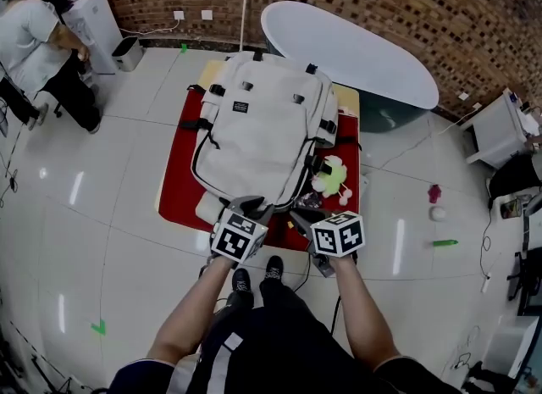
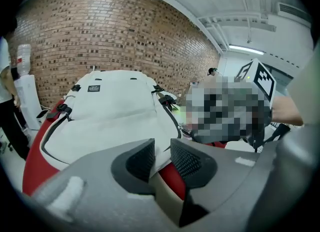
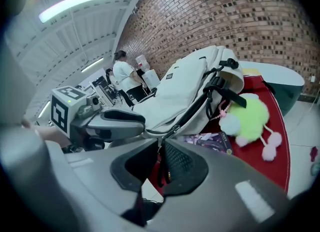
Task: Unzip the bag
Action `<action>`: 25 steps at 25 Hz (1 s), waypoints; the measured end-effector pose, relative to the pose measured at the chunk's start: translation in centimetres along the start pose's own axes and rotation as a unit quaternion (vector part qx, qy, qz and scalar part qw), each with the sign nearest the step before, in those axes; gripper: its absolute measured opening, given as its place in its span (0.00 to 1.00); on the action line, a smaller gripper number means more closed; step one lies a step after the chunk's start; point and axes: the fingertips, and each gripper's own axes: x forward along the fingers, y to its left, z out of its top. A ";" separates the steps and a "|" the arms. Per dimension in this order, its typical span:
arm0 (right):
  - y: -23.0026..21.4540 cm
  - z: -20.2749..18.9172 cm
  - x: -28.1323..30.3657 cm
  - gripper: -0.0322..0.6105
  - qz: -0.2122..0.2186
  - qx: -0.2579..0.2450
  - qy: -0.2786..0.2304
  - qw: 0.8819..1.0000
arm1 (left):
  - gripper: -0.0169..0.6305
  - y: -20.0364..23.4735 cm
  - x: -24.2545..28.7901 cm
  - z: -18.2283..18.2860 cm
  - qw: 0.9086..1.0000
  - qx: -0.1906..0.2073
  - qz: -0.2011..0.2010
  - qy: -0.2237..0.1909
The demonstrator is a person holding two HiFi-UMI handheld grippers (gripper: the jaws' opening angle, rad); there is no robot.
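bag (image 1: 262,130) on red mat (image 1: 174,189), contents unseen; l tool (image 2: 162,148) pinches its fabric, r tool (image 3: 160,146) its zip pull (image 3: 159,171)

Head view looks steeply down; both gripper views sit low, close (sharing the backpack (image 1: 258,130)).

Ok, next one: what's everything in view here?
red rectangular mat: one, red, centre
light grey fabric backpack: one, whitish, on mat
fluffy plush toy: one, lime green, right of backpack
purple printed booklet: one, purple, beside toy
white oval tub: one, white, behind mat
person: one, white top, far left
small floor items: three, pink, white, green, far right
dark zipper pull: one, dark, backpack's near edge
left gripper: one, grey, shut on backpack's edge
right gripper: one, grey, shut on zipper pull
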 end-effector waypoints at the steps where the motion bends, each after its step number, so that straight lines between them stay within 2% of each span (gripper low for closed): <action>1: 0.4 -0.3 0.0 0.12 -0.002 0.000 -0.001 1.000 | 0.18 -0.1 0.0 0.0 1.000 0.001 -0.003 0.001; 9: 4.0 -1.3 0.3 0.11 -0.022 0.005 -0.031 0.999 | 0.15 -0.3 -0.1 -0.1 1.000 0.014 -0.012 0.003; 17: 2.6 -1.4 0.3 0.12 -0.066 -0.039 -0.036 0.996 | 0.15 -2.8 -2.3 -0.1 0.999 0.006 -0.047 -0.015; 20: 2.3 -2.2 0.7 0.26 -0.056 -0.057 -0.021 0.997 | 0.15 -3.6 -2.3 -0.8 0.999 -0.007 -0.045 -0.008; 22: 2.0 -2.1 0.4 0.28 -0.039 -0.072 -0.019 0.996 | 0.15 -4.0 -1.9 -0.8 0.999 -0.020 -0.038 -0.011; 25: 1.9 -1.4 -1.4 0.28 -0.011 -0.088 -0.045 0.995 | 0.18 -4.6 -1.1 0.1 0.998 -0.049 -0.024 -0.029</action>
